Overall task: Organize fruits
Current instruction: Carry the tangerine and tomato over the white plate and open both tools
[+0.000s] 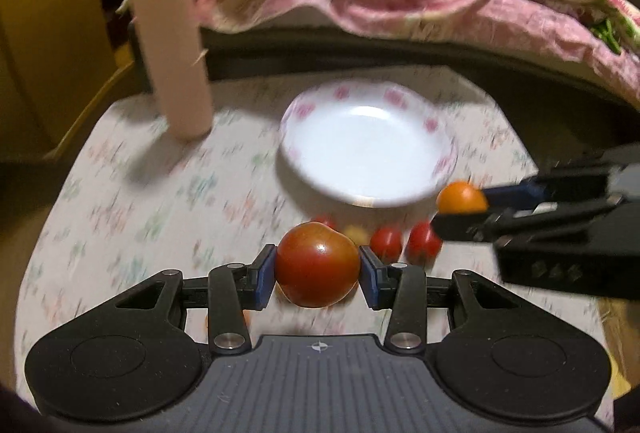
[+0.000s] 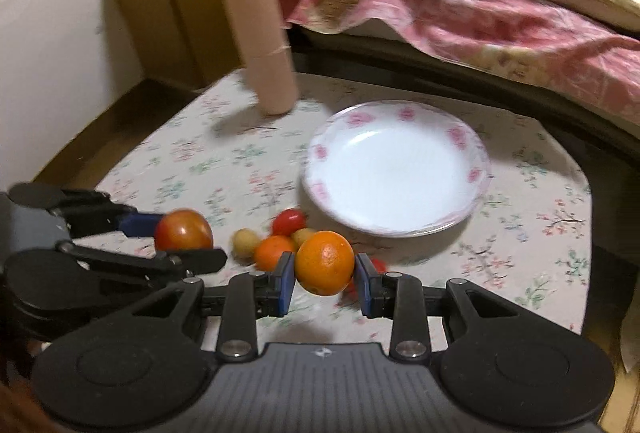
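Observation:
My left gripper (image 1: 318,267) is shut on a large red tomato (image 1: 318,265); both also show in the right wrist view, the gripper (image 2: 184,239) and the tomato (image 2: 183,231). My right gripper (image 2: 325,265) is shut on a small orange (image 2: 325,262); both also show at the right of the left wrist view, the gripper (image 1: 460,207) and the orange (image 1: 461,198). A white plate with pink flowers (image 1: 436,169) (image 2: 320,153) lies empty just beyond. Small red tomatoes (image 1: 386,243) (image 2: 289,221), a second orange (image 2: 274,251) and yellowish fruits (image 2: 245,243) lie on the cloth in front of the plate.
A tall pink cylinder (image 1: 172,57) (image 2: 264,41) stands at the table's back left. The table (image 2: 520,233) has a floral cloth. A bed with a pink quilt (image 2: 500,5) runs behind it. A yellow cabinet (image 1: 48,33) stands to the left.

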`<state>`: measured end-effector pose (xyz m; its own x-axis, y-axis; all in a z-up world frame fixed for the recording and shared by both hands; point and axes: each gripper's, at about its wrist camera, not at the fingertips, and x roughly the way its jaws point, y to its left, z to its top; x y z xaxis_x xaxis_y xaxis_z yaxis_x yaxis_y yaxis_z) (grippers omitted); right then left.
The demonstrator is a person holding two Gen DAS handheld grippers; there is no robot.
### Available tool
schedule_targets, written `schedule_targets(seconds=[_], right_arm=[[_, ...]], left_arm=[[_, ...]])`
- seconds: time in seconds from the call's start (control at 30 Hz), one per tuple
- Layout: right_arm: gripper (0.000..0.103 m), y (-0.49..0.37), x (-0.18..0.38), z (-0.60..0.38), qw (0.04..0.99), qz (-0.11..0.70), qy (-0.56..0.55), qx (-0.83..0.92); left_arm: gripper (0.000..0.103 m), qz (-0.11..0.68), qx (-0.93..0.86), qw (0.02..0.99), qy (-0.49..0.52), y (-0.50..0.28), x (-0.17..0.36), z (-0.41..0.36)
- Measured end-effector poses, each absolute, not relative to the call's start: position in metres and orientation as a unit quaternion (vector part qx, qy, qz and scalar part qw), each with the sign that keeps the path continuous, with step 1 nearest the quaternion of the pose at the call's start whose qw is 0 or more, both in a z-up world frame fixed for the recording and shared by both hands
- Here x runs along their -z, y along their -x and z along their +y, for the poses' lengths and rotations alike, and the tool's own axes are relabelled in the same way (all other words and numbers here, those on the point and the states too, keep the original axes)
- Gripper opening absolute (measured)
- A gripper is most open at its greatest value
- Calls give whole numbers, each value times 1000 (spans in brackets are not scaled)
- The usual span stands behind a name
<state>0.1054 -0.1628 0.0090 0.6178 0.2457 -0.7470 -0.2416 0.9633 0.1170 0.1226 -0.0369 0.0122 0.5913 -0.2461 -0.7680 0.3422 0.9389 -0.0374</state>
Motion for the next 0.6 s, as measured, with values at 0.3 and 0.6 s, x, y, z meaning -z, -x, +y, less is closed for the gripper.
schedule_targets(seconds=[0.3,0.6], right_arm=[[34,-146,-2,-188,905,413,-22,-95],[34,-175,16,-192,905,418,-12,-83]], left_arm=[[51,422,184,886,-59,-171,-1,-67],[51,438,181,879,-58,-197,17,-72]])
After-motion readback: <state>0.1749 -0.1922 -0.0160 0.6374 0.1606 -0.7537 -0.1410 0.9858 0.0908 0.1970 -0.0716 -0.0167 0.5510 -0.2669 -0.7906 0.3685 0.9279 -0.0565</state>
